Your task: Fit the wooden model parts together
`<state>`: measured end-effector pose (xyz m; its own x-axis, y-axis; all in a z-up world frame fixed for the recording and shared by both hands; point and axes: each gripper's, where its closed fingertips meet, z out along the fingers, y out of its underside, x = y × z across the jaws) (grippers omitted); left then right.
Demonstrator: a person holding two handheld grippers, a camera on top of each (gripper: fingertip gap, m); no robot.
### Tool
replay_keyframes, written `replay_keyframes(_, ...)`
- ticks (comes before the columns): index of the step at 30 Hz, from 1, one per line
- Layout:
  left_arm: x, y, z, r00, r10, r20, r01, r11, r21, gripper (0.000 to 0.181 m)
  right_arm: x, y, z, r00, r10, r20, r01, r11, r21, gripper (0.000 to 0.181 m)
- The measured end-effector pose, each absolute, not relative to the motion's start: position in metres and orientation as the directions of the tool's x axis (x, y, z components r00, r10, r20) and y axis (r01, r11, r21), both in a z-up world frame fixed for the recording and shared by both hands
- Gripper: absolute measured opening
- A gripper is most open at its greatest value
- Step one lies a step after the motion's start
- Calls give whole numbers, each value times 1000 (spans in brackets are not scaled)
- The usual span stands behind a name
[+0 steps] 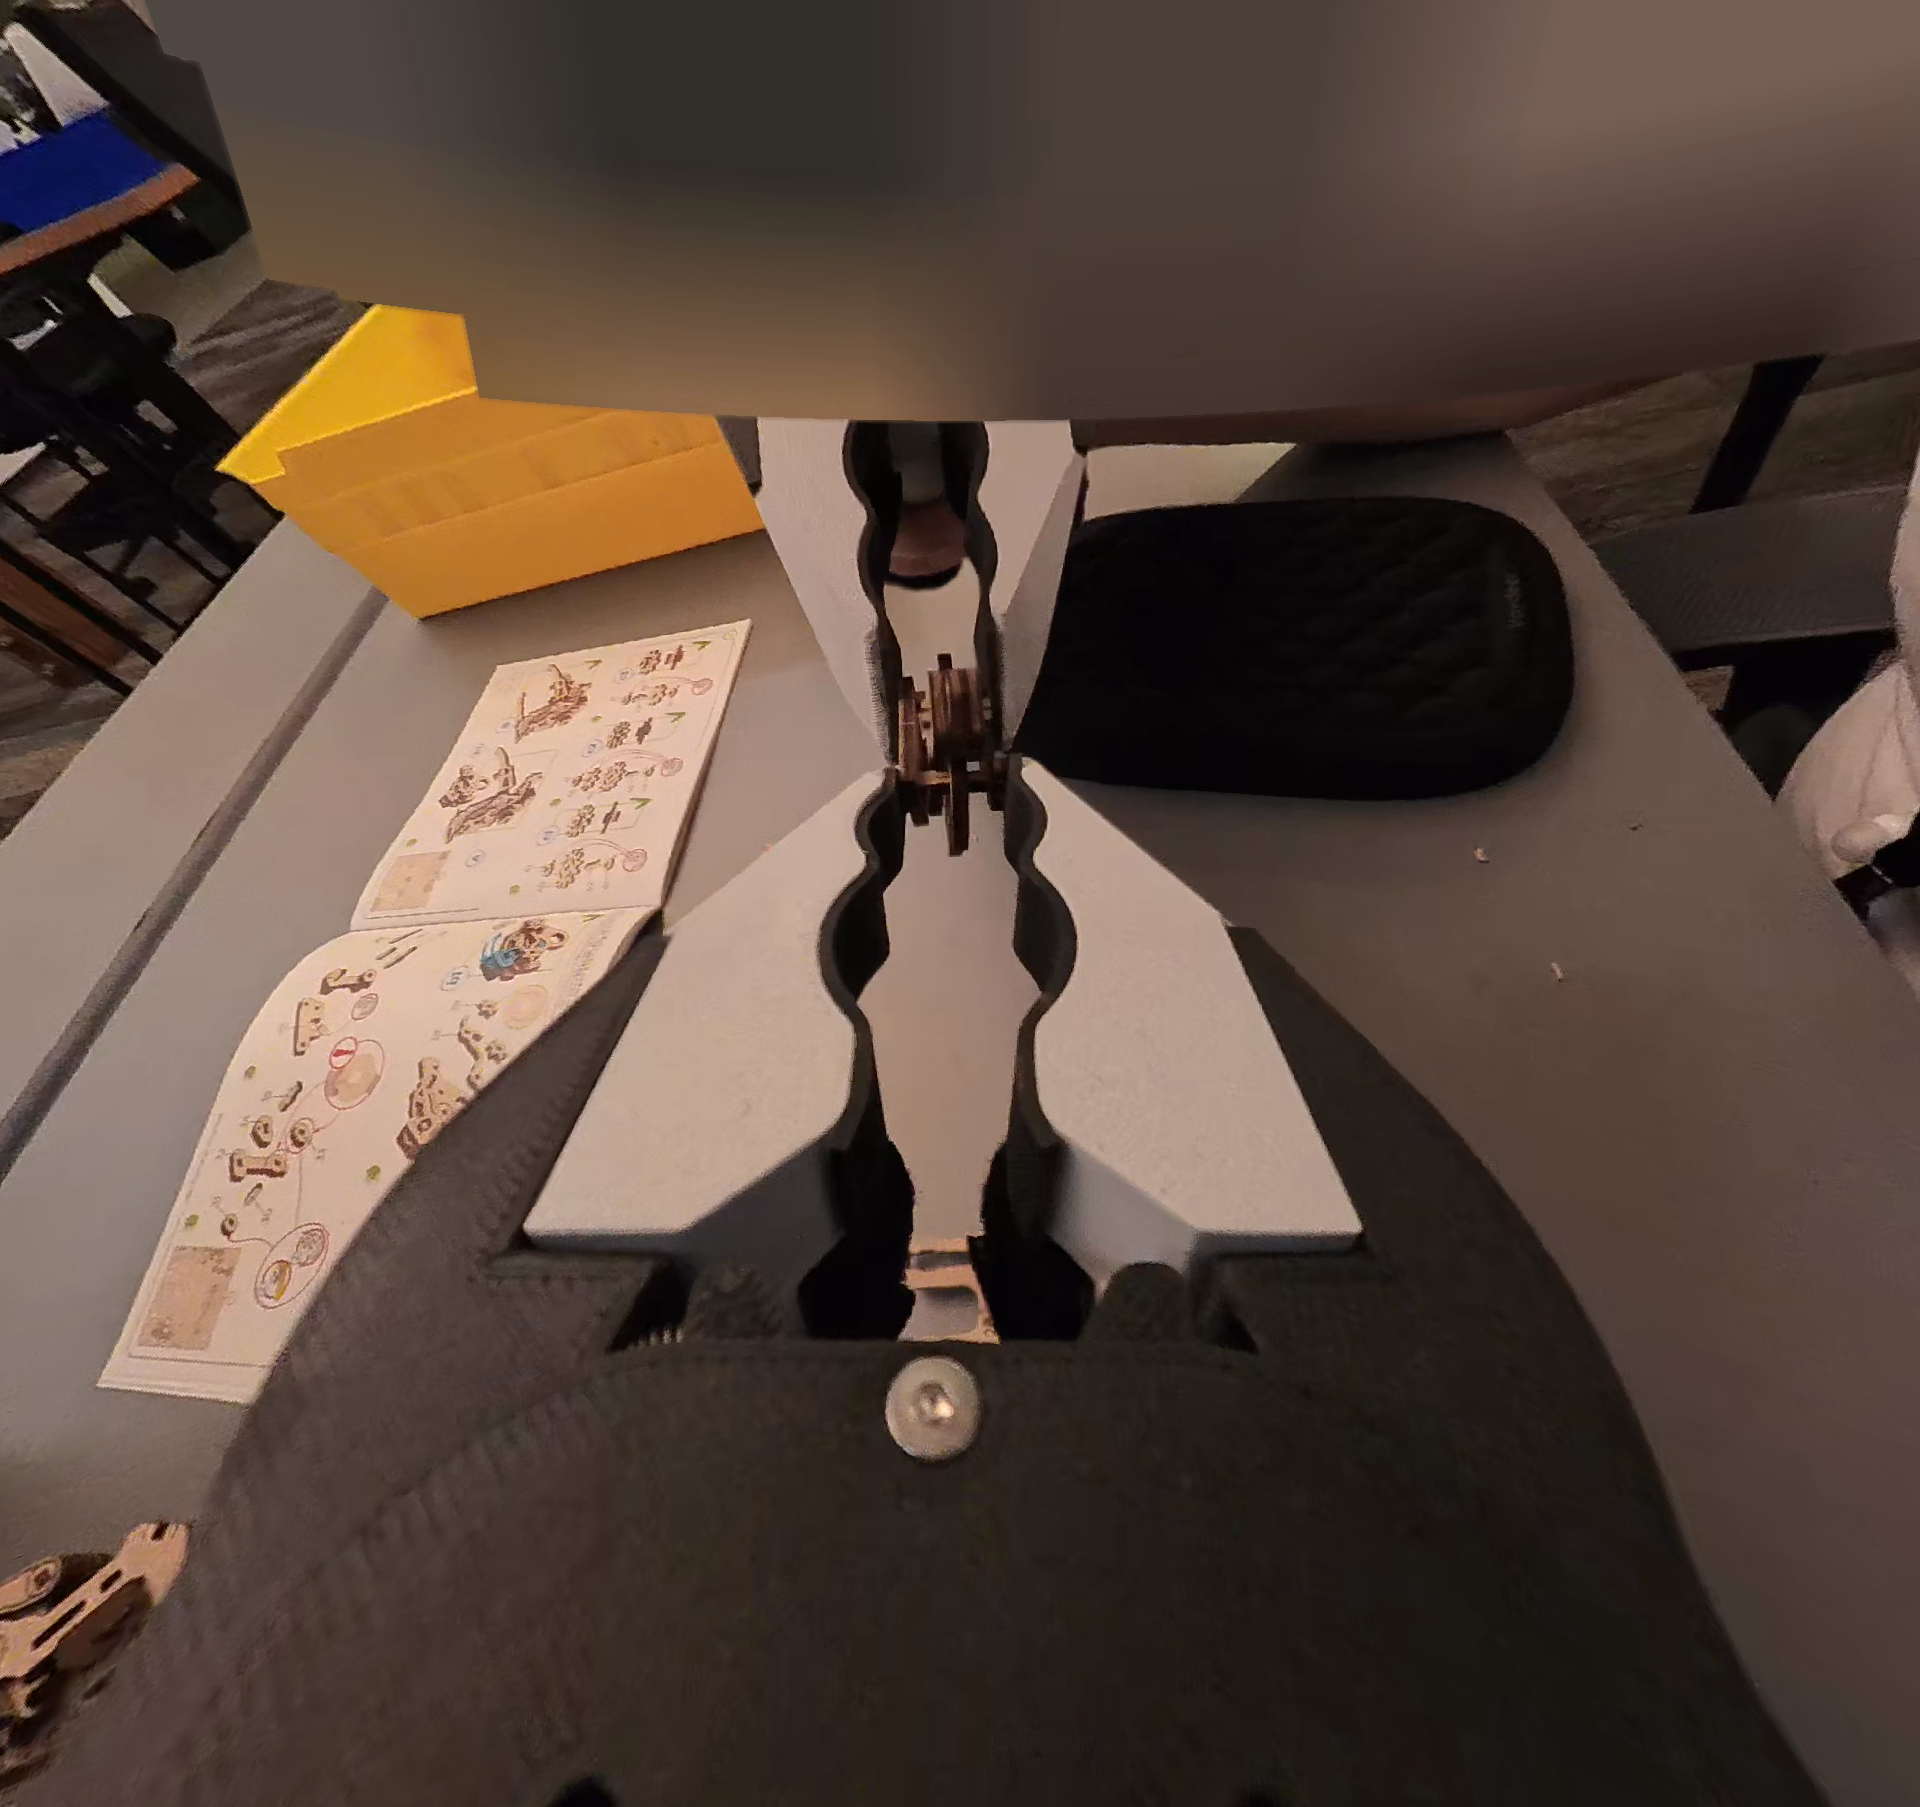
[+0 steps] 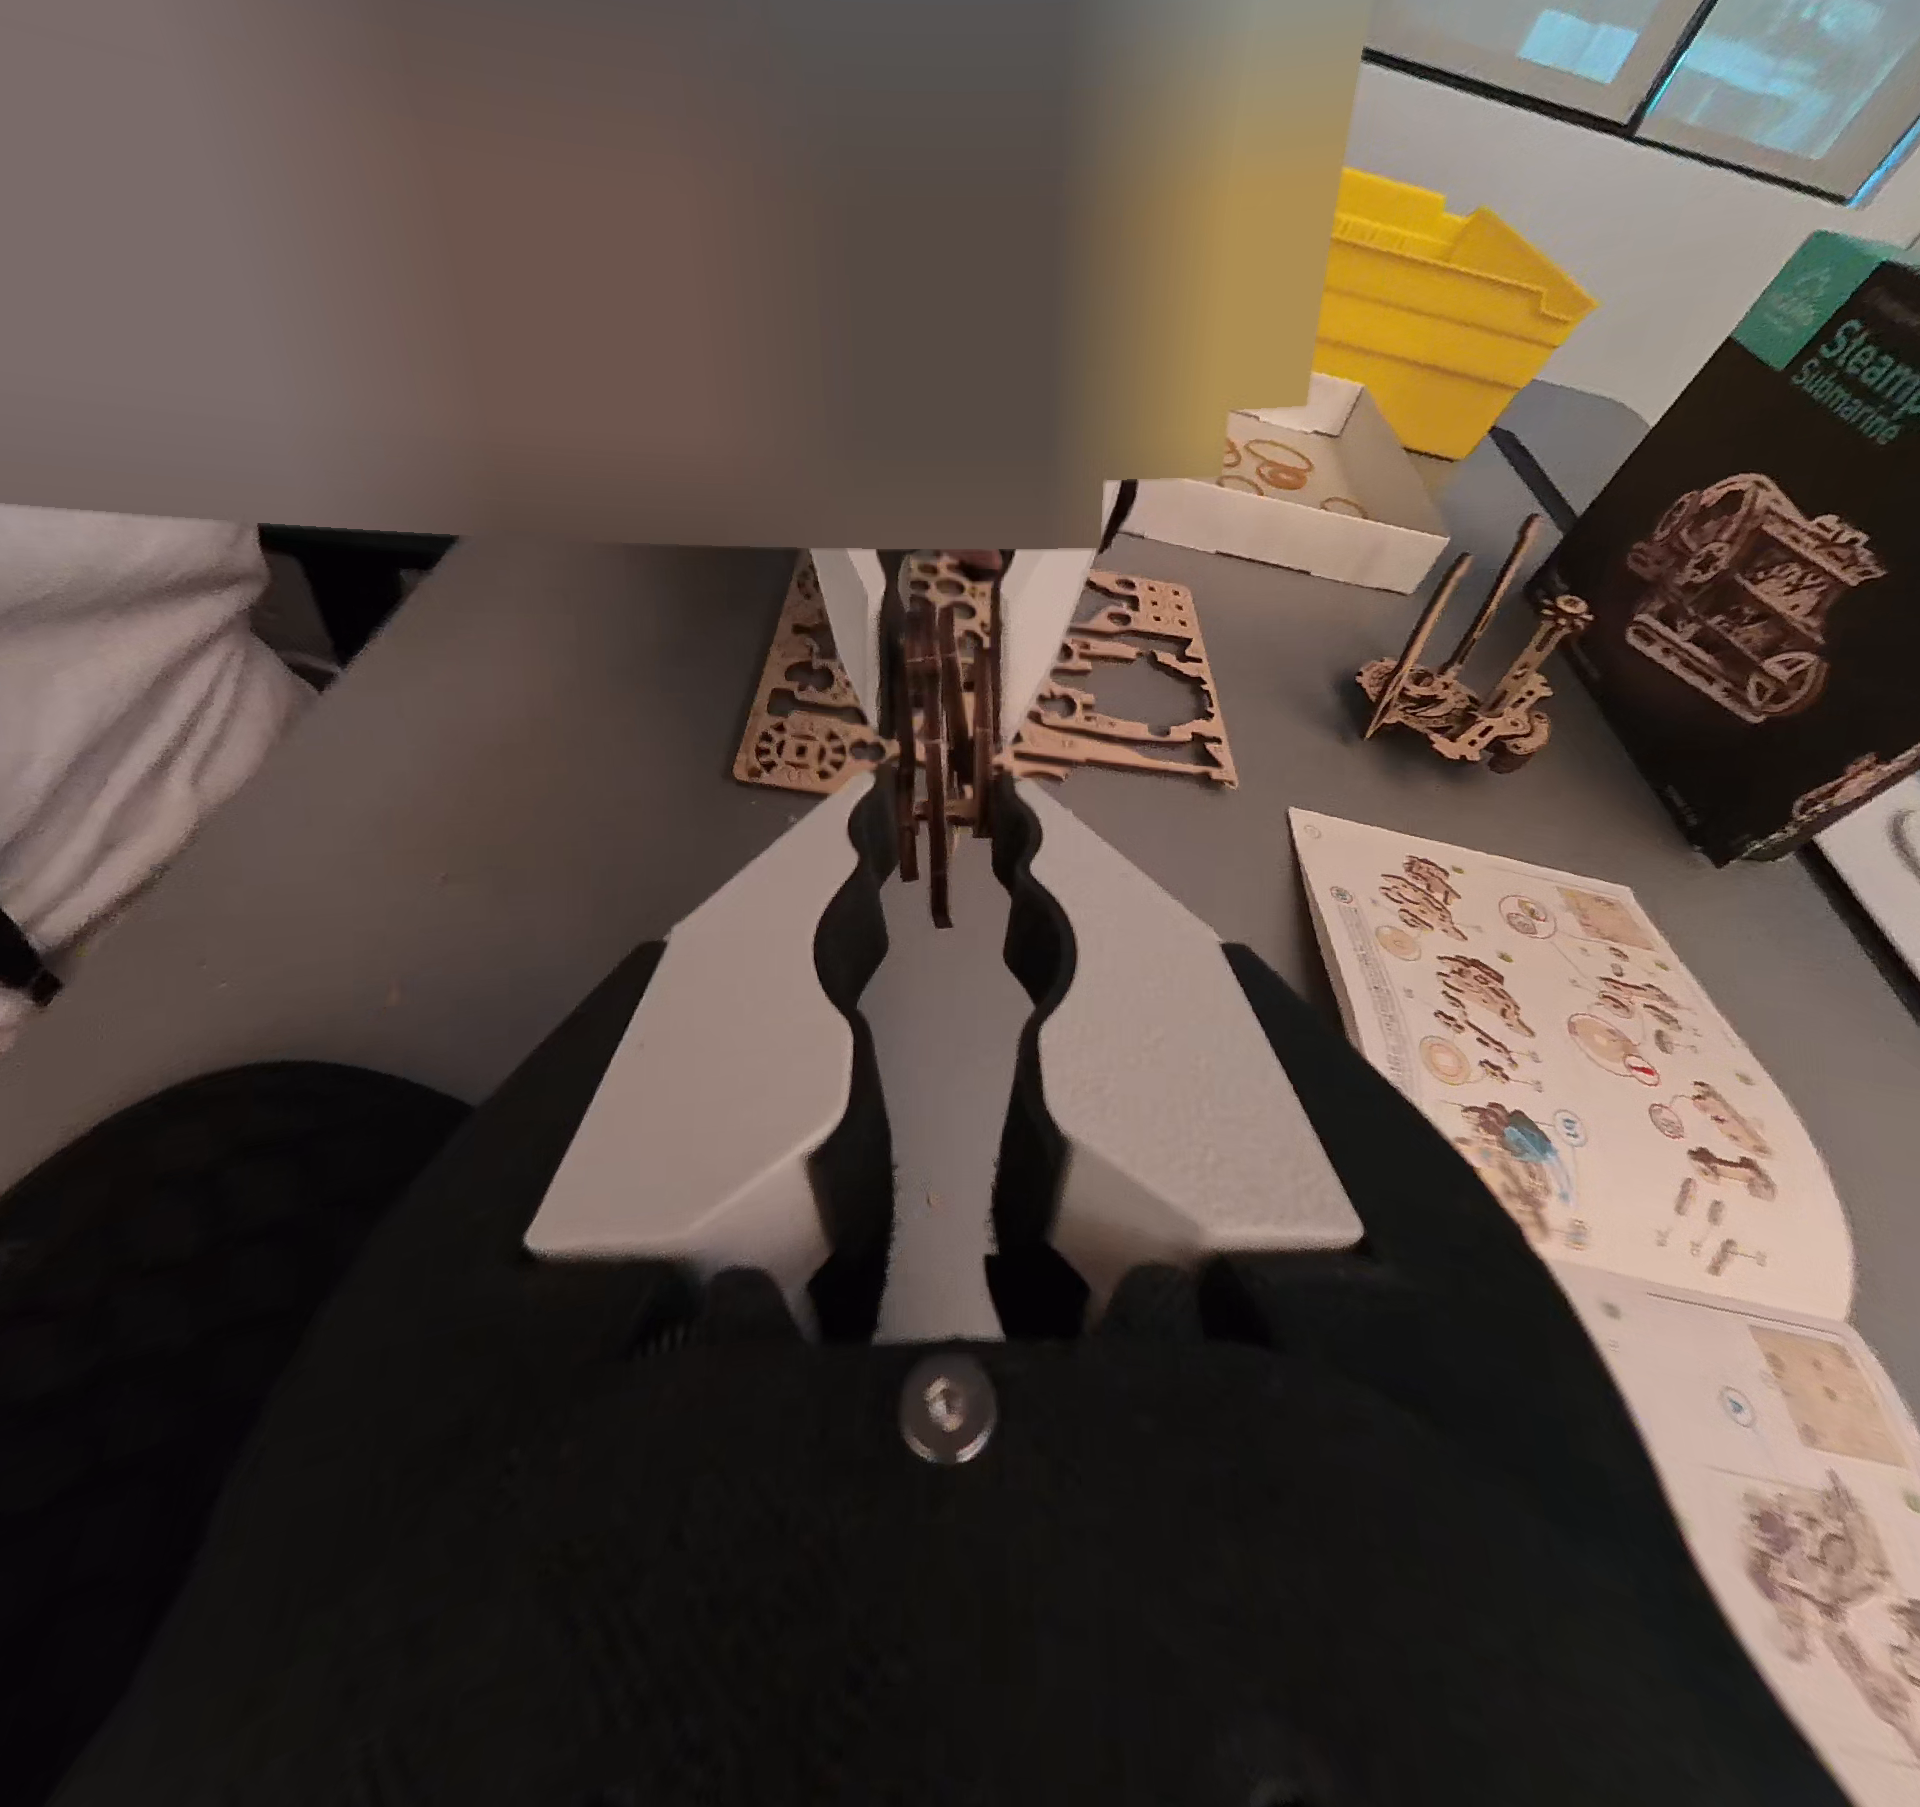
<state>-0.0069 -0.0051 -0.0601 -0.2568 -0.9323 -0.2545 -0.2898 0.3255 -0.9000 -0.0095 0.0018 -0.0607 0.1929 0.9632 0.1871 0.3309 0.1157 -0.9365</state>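
A small wooden sub-assembly of stacked gear-like discs is held above the grey table. My left gripper is shut on its near end. My right gripper comes in from the opposite side, tip to tip, and is shut on the far end. In the right wrist view my right gripper clamps the same sub-assembly, with the left gripper facing it from beyond. The upper parts of both views are blurred out.
An open instruction booklet lies on the table. A yellow bin, a black pad, punched wooden sheets, a partly built model, a dark box and a white tray stand around. My left and right fingertips are right by each other.
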Motion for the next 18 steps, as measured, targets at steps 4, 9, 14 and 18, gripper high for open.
replay_keyframes(4,-7,-1,-56,-242,-951,-191,-279,256,-925,18,-10,7,-58,212,966,146,265,87,-960,15)
replay_keyframes(9,-8,-4,-52,-235,-938,-256,-247,312,-917,18,-11,3,-54,202,974,106,250,54,-967,15)
replay_keyframes(14,-11,-2,-49,-256,-952,-167,-239,229,-944,24,-9,4,-50,163,979,-126,155,-152,-976,15)
replay_keyframes(18,-13,-1,-42,-268,-962,-45,-220,107,-970,20,-6,4,-43,120,956,-268,83,-279,-957,15)
